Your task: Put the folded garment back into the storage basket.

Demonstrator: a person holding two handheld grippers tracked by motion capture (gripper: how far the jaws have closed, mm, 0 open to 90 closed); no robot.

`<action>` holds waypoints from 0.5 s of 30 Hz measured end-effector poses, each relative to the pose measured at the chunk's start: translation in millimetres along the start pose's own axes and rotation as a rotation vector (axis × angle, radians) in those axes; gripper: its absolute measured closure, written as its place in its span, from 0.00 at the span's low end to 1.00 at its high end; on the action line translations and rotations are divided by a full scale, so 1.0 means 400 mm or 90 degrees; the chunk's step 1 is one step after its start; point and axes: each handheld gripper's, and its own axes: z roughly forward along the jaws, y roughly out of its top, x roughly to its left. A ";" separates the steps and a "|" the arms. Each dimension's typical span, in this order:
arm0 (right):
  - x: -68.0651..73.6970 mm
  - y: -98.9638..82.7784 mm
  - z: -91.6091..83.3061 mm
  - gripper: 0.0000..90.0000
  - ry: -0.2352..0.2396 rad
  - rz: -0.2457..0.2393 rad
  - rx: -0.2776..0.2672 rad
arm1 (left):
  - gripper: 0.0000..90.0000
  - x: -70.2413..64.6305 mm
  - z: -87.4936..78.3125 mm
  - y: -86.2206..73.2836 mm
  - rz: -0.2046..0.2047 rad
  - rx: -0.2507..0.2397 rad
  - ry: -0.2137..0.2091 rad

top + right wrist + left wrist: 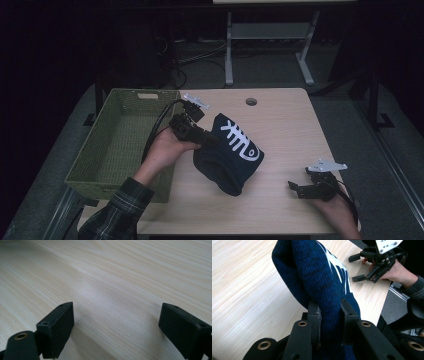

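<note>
A dark blue knitted hat (231,152) with a white fish-skeleton print hangs over the middle of the wooden table (285,120). My left gripper (207,136) is shut on one edge of it and holds it up. In the left gripper view the knit fabric (322,277) is pinched between the two black jaws of my left gripper (331,315). My right gripper (294,189) rests near the table's front right corner with its jaws wide apart. In the right gripper view my right gripper (117,322) has only bare tabletop between its fingers (58,325).
A green woven basket (122,142) stands at the table's left side, just beside my left hand. A round cable hole (251,101) sits near the table's far edge. Legs of another table (229,50) stand on the floor behind.
</note>
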 end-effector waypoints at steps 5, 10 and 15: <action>0.000 0.000 0.000 0.14 0.000 0.000 0.000 | 0.83 0.001 -0.044 0.007 0.001 -0.001 0.017; 0.000 0.000 0.000 0.14 0.000 0.000 0.000 | 0.83 0.005 -0.087 0.011 -0.004 -0.006 0.026; 0.000 0.000 0.000 0.14 0.000 0.001 0.000 | 0.83 0.011 -0.126 0.009 -0.013 -0.010 0.025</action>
